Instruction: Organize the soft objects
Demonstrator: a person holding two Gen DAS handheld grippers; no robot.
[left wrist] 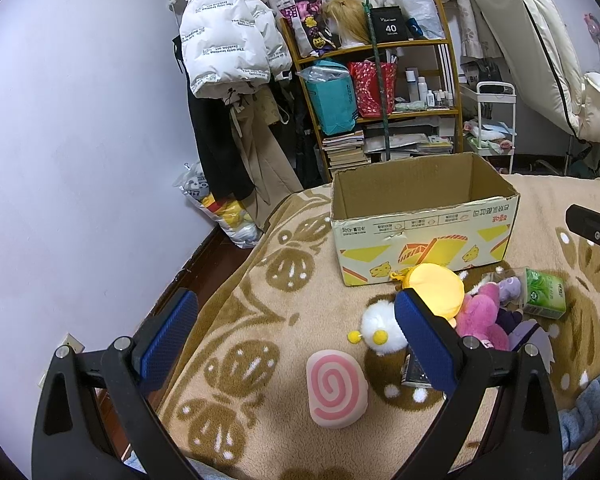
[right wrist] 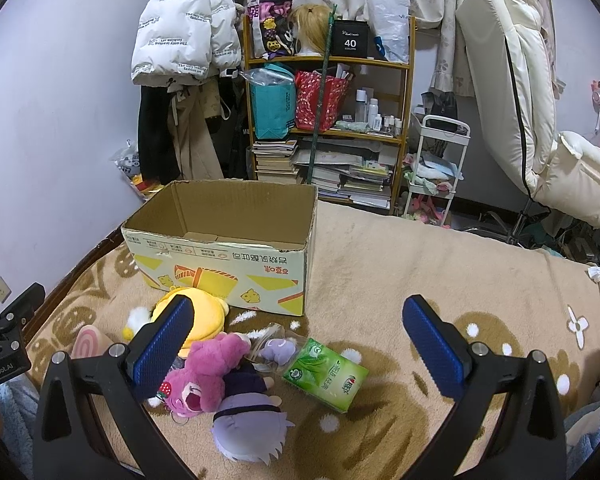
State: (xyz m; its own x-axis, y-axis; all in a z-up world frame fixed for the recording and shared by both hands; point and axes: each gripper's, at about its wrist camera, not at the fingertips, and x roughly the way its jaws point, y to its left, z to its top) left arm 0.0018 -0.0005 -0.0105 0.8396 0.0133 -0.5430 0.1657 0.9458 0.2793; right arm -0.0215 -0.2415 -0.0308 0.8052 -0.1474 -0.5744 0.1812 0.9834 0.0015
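Plush toys (right wrist: 204, 376) heaped on the bed blanket (right wrist: 440, 248) just in front of the empty cardboard box (right wrist: 228, 264), handy for dropping in; left tongs (left wrist: 296, 336) and right tongs (right wrist: 296, 344) both spread apart, gripping nothing, hovering above the heap.

In the left wrist view, the blue-padded finger (left wrist: 424, 340) hides part of the round yellow plush (left wrist: 436, 290) and a dark flat packet (left wrist: 414, 370). The open cardboard box (right wrist: 220, 248) conceals most of its floor. Bottle labels on the wooden shelf (right wrist: 380, 116) are too small to read.
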